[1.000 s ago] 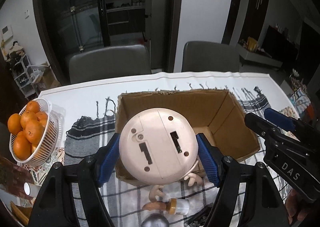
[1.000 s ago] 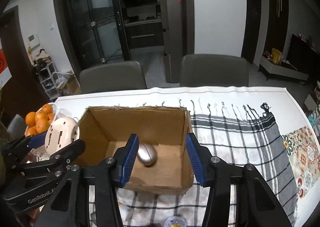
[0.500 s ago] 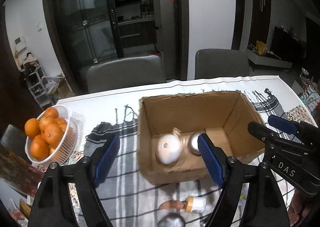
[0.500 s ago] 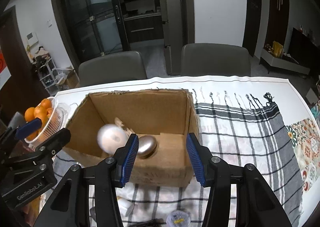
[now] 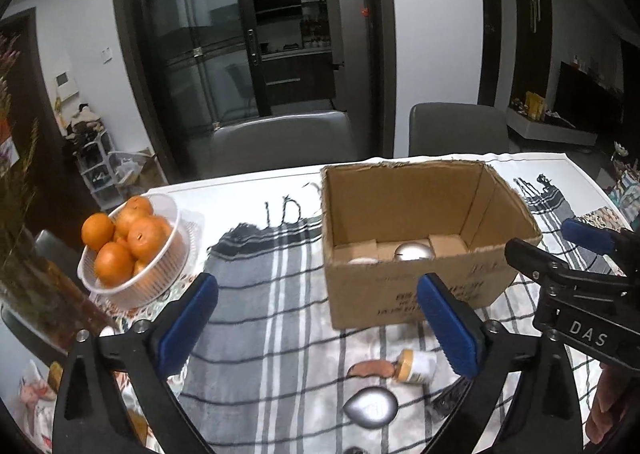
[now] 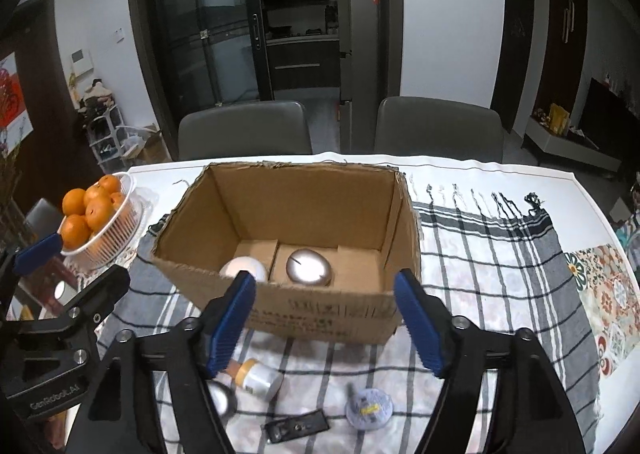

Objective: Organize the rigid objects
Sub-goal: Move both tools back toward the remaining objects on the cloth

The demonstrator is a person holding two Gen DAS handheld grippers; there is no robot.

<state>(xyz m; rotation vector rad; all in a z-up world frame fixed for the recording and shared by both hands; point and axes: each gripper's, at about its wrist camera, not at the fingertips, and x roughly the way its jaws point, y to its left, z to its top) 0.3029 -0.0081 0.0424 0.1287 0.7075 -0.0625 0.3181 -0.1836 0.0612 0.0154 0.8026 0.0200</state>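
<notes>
An open cardboard box point(image 5: 400, 294) point(image 6: 320, 314) stands on the checked cloth. Inside it lie a pale round toy point(image 6: 244, 269) point(image 5: 362, 260) and a silver egg-shaped object point(image 6: 308, 267) point(image 5: 414, 252). My left gripper point(image 5: 316, 290) hangs in front of the box, left of its near wall. Its jaws are opening wide with nothing between them. My right gripper point(image 6: 325, 282) hovers before the near wall, jaws opening and empty. On the cloth near me lie a small yellow-capped bottle point(image 5: 416, 366) point(image 6: 258, 376), a silver teardrop piece point(image 5: 370, 408), a round bluish lid point(image 6: 368, 406) and a flat black piece point(image 6: 296, 426).
A white bowl of oranges point(image 5: 128, 246) point(image 6: 96, 213) sits left of the box. A vase with dried stems point(image 5: 24, 274) stands at the far left. Two grey chairs point(image 6: 244, 129) face the table's far edge. Bare checked cloth point(image 6: 500, 274) stretches right of the box.
My left gripper let go of the pale round toy, which now lies in the box. Both grippers drew back from the box and their jaws spread wider.
</notes>
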